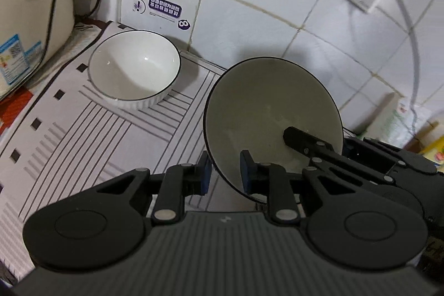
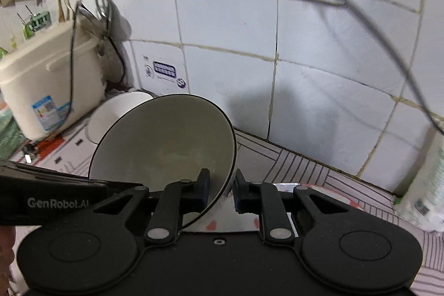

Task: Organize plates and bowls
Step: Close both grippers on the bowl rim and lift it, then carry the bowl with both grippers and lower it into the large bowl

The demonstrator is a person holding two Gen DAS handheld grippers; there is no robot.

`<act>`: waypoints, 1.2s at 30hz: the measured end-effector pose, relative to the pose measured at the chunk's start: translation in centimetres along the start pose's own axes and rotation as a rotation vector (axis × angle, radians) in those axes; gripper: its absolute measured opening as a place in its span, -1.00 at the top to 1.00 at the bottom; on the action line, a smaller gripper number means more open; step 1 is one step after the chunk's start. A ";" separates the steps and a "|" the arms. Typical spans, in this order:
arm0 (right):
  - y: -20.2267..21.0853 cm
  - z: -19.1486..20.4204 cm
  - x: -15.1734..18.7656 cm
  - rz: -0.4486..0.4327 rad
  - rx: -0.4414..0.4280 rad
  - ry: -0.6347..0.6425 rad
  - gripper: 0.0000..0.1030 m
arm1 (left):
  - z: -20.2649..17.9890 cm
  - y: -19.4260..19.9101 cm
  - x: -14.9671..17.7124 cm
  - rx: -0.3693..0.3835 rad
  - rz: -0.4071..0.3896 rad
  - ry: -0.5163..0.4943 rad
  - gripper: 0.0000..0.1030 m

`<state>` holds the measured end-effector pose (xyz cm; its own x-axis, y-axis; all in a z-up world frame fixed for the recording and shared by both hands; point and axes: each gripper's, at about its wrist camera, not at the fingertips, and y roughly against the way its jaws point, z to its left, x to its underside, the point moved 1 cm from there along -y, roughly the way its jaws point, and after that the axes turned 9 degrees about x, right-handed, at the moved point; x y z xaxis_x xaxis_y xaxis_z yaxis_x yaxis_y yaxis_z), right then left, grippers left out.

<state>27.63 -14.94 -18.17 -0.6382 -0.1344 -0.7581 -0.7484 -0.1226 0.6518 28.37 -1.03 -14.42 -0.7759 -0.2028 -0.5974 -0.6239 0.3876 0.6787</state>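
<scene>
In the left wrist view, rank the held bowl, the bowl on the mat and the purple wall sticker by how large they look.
1. Held bowl, though it sits nearest the camera, so its lead over the next is unsure.
2. Bowl on the mat.
3. Purple wall sticker.

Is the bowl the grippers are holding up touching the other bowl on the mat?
Apart. The left wrist view shows the held bowl tilted up in the grippers, with striped mat showing between it and the resting bowl.
</scene>
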 end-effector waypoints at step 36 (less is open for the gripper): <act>18.1 0.0 9.4 -0.019 0.074 -0.235 0.59 | -6.6 10.9 9.8 0.047 0.229 -0.160 0.60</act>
<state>8.08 -18.46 -13.52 -0.6421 0.1008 -0.7600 -0.7662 -0.0498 0.6407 13.38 -4.74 -10.04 -0.8693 0.0379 -0.4928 -0.4258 0.4488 0.7857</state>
